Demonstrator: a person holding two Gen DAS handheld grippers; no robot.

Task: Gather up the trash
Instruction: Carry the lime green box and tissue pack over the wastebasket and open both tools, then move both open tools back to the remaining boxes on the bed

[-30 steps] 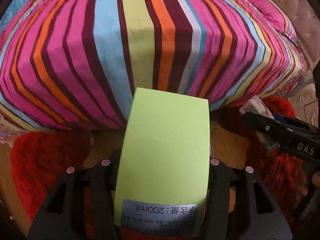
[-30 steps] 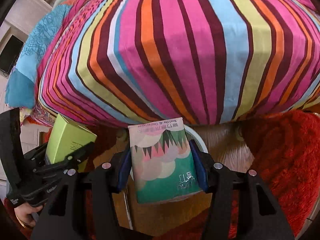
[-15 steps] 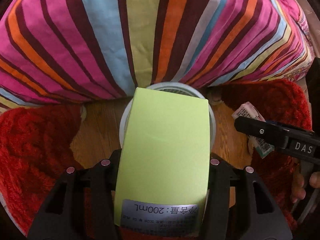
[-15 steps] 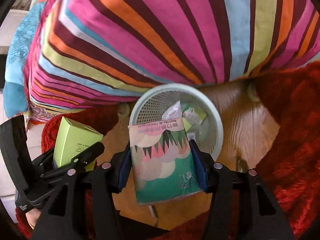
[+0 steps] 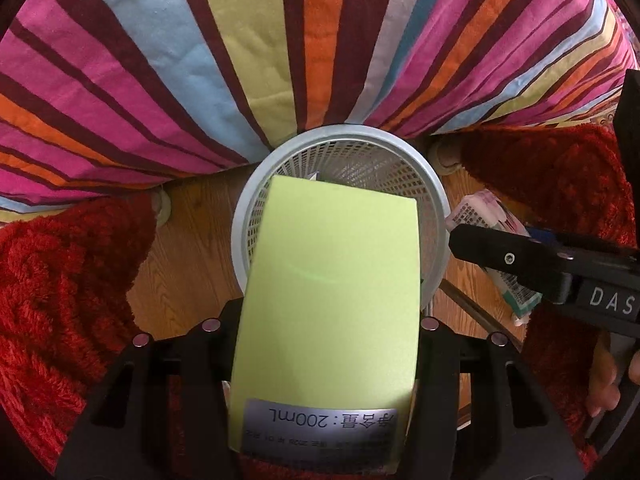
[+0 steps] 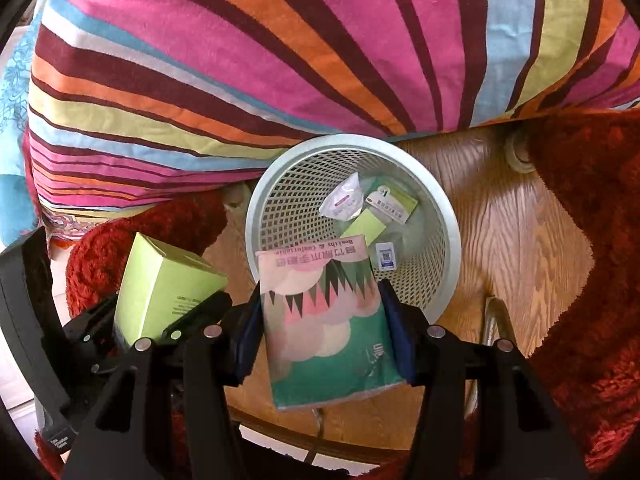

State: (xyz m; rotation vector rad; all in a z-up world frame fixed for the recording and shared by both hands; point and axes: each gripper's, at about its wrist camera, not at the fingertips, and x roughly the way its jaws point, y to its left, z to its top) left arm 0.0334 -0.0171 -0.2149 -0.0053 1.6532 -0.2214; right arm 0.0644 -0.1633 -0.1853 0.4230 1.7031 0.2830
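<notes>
Wastebasket — a round pale-grey mesh plastic bin (image 5: 434, 184) on the wooden floor beside the striped bedspread (image 5: 200, 60) — now fills the middle of both views, where a second ago only its edge showed under the bed. Both hands have dropped toward it. The left hand-held gripper (image 5: 324, 324) is clenched on a tall lime-green cardboard carton (image 5: 332, 300), poised directly over the rim; the right hand-held gripper (image 6: 320, 332) grasps a green-and-pink soft tissue packet (image 6: 324, 328), its top edge just across the near rim. Wrappers already lie inside. Neither item is let go — judging by this, release is the next step.
</notes>
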